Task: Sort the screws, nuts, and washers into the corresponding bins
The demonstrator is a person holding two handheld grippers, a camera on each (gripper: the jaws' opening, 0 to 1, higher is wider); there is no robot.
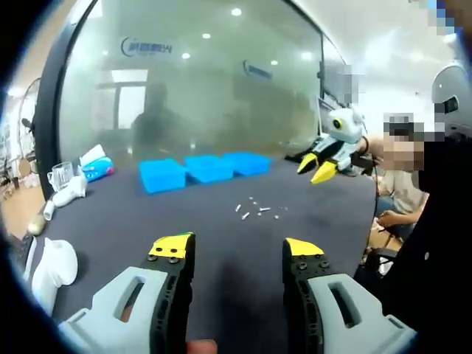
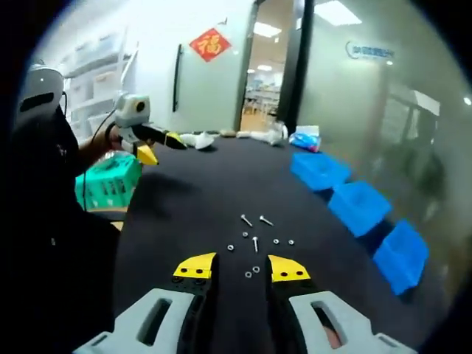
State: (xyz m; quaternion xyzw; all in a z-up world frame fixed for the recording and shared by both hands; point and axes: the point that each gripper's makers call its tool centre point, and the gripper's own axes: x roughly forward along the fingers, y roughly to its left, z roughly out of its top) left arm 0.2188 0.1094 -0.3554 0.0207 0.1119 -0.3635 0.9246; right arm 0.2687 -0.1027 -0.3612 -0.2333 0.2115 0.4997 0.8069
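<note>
Your right gripper (image 2: 241, 268) hangs just over the little screws, nuts and washers (image 2: 254, 242) on the dark tabletop (image 2: 184, 199), jaws a bit apart and empty, ready to pinch one for the blue bins (image 2: 359, 206), while your left gripper (image 1: 237, 253) waits wide open and empty.

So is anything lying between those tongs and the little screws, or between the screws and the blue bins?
Nothing visible. In the right gripper view the right tongs hover open just short of the scattered screws, nuts and washers, with bare dark table from there to the three blue bins.
</note>
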